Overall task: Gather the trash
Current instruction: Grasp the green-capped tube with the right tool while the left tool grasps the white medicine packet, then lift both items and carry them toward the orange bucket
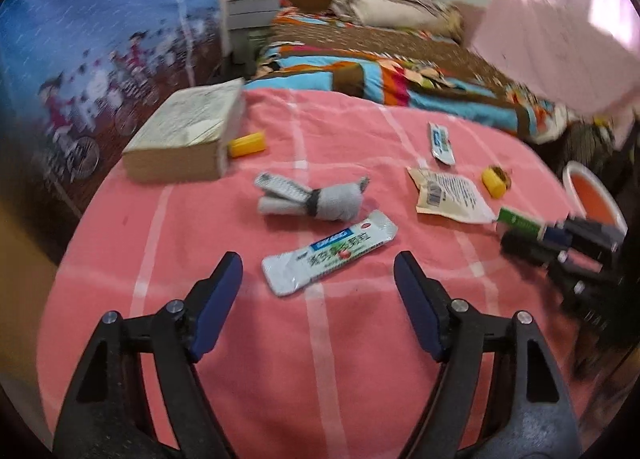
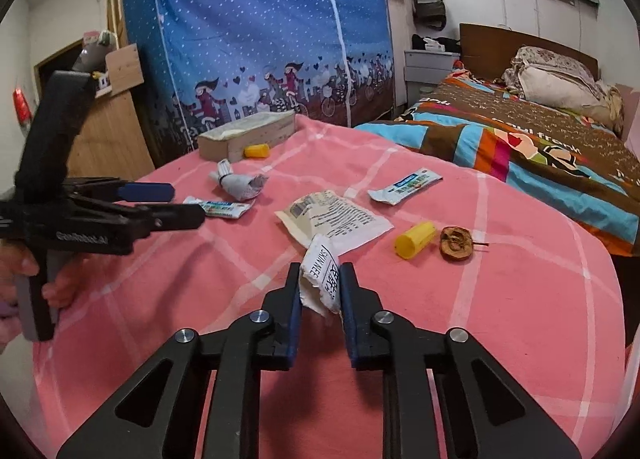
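Trash is scattered over the pink checked cloth (image 2: 500,299). A white bowl (image 1: 578,175), holding something orange that cannot be identified, is cut off by the right gripper (image 1: 508,229) at the cloth's edge. A crumpled white wrapper (image 2: 322,285) printed with black lettering is clamped between the closed jaws of the right gripper (image 2: 320,291). A white sachet (image 1: 330,253) with blue and green print is lying flat just ahead of the left gripper (image 1: 318,265), whose jaws are spread wide. A beige packet (image 2: 334,221), a second sachet (image 2: 404,185), a yellow cap (image 2: 414,239) and a dried brown fruit piece (image 2: 456,243) are resting nearby.
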A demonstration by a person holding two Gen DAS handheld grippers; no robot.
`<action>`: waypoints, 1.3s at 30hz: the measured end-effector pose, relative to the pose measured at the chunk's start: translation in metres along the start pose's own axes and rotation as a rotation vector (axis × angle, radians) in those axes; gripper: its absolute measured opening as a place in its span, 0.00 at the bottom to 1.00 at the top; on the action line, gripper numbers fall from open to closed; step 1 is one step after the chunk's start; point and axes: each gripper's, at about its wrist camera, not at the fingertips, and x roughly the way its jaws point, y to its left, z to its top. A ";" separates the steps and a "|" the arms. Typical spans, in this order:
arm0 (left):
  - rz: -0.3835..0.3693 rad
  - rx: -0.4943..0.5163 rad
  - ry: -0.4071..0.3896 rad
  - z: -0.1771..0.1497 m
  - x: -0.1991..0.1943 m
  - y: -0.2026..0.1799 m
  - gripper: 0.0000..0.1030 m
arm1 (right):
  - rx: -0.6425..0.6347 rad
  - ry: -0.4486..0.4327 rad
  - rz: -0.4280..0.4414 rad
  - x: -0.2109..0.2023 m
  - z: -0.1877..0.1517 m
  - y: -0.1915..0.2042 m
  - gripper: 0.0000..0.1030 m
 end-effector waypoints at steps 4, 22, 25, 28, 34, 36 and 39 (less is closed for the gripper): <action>-0.010 0.093 0.039 0.005 0.012 -0.006 0.69 | 0.009 -0.009 -0.016 -0.004 0.003 -0.006 0.13; -0.130 0.151 0.076 0.009 0.011 -0.031 0.34 | 0.026 -0.016 -0.033 -0.010 0.001 -0.019 0.13; -0.130 0.153 0.080 0.014 0.015 -0.034 0.36 | 0.026 -0.016 -0.038 -0.011 0.000 -0.020 0.13; -0.135 0.132 0.089 0.017 0.019 -0.035 0.35 | 0.029 -0.011 -0.036 -0.010 -0.001 -0.023 0.13; -0.156 0.080 0.084 0.011 0.013 -0.040 0.24 | 0.017 -0.015 -0.030 -0.010 -0.002 -0.021 0.09; -0.164 0.054 0.073 0.007 0.009 -0.044 0.24 | 0.009 -0.025 -0.033 -0.012 -0.002 -0.019 0.08; -0.163 0.022 0.048 0.001 0.001 -0.049 0.23 | 0.002 -0.044 -0.032 -0.017 -0.002 -0.019 0.07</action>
